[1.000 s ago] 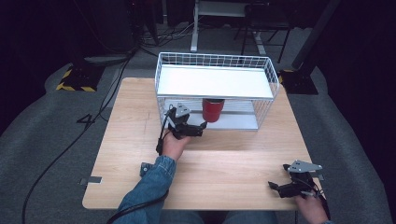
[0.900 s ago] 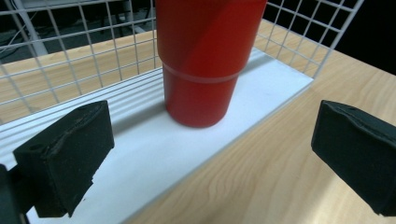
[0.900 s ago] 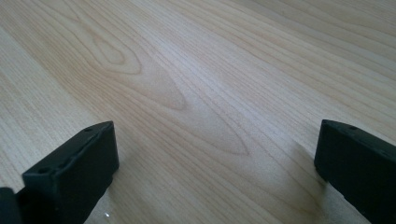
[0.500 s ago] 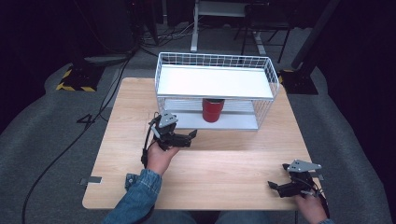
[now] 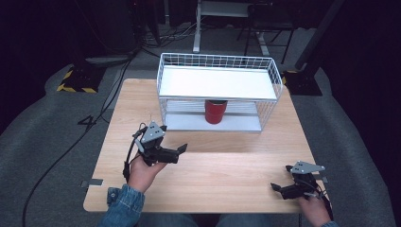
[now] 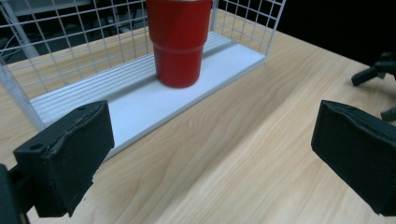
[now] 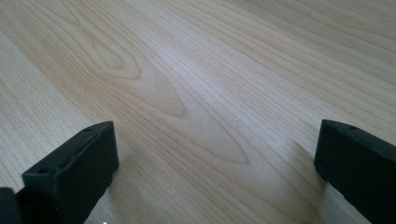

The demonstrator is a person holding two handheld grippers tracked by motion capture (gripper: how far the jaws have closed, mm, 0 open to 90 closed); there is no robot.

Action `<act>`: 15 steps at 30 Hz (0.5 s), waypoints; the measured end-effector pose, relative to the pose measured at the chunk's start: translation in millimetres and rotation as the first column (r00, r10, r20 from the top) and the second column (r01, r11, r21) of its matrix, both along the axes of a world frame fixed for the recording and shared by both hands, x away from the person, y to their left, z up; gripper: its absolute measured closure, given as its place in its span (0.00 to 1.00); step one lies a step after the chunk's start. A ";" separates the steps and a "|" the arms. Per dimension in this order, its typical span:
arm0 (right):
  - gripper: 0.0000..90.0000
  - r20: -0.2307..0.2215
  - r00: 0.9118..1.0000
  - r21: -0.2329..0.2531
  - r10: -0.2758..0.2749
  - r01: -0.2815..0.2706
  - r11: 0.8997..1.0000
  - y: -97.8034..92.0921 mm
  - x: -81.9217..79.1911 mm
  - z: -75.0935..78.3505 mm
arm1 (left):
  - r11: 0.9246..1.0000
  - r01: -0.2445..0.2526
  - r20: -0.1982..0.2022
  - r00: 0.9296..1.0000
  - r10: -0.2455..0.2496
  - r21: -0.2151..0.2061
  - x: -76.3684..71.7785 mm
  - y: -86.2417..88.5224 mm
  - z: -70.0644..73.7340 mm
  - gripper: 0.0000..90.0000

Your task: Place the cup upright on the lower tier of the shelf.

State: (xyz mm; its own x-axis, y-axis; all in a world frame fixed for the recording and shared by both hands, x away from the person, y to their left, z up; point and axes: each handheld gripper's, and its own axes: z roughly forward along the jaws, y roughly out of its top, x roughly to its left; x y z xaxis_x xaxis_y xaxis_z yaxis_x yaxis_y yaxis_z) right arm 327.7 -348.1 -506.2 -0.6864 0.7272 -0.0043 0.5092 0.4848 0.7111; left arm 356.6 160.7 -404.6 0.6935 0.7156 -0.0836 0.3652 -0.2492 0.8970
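1. In the high view a red, tapered metal tumbler [image 5: 215, 111] stands upright on the lower white shelf of a white wire-mesh rack [image 5: 218, 64], under the rack's flat white upper shelf and about midway along it. The rack sits at the far half of the light wooden table [image 5: 227, 175].

2. The left gripper [image 5: 178, 152] is held above the table in front of the rack's left half, well apart from the tumbler, with its jaws pointing to the right. A hand in a blue denim sleeve [image 5: 124, 208] grips it from below.

3. The left gripper view shows what the high view cannot: the two black jaws stand wide apart with nothing between them, bare wood below. It also shows the tumbler [image 6: 178, 39] close up, its narrower base resting on the ribbed white shelf board [image 6: 140, 100] just behind the shelf's front edge, wire mesh behind it.

4. That same view catches, at its right edge, the black tips of the other gripper farther off.

5. The right gripper [image 5: 279, 189] rests low near the table's near right corner, well apart from the rack, grey three-cornered plate on top, jaws pointing left.

6. The right gripper view gives its state: both black jaws spread wide, empty, close over plain wood grain. The high view is too small to show this gap clearly.
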 end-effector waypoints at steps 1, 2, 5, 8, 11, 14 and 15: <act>0.00 0.001 1.000 0.000 0.000 0.000 1.000 0.0 0.0 0.0 | 1.000 -0.002 0.001 1.000 0.002 0.002 -3.1 3.0 -0.2 0.00; 0.00 0.000 1.000 0.000 0.000 0.000 1.000 0.0 0.0 0.0 | 1.000 -0.007 -0.007 1.000 0.007 0.000 -6.4 5.6 -0.6 0.00; 0.00 0.000 1.000 0.000 0.000 0.000 1.000 0.0 0.0 0.0 | 1.000 -0.015 -0.041 0.999 0.014 -0.019 -14.0 12.5 -3.0 0.00; 0.00 -0.002 1.000 0.001 -0.001 0.001 1.000 0.0 -0.7 0.0 | 1.000 -0.020 -0.053 0.998 0.019 -0.022 -22.8 17.1 -5.8 0.00; 0.00 -0.001 1.000 0.002 0.000 0.000 1.000 -0.2 -1.8 -0.1 | 1.000 -0.025 -0.046 0.999 0.025 -0.007 -29.4 19.9 -8.1 0.00; 0.00 0.000 1.000 0.002 -0.001 0.001 1.000 -0.2 -2.2 -0.1 | 0.999 -0.034 -0.052 0.998 0.035 0.029 -38.2 21.8 -11.4 0.00; 0.00 0.000 1.000 0.001 0.000 0.000 1.000 -0.3 -2.3 -0.1 | 0.997 -0.049 -0.062 0.997 0.052 0.057 -45.5 22.8 -14.4 0.00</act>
State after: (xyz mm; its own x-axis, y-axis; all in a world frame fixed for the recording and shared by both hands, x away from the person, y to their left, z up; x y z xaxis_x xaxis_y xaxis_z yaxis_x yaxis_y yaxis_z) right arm 325.3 -348.3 -506.4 -0.6866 0.7271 -0.0035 0.5091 0.4842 0.7116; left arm 311.1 183.5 -419.0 0.6508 0.7544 -0.0856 0.4345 -0.2777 0.8568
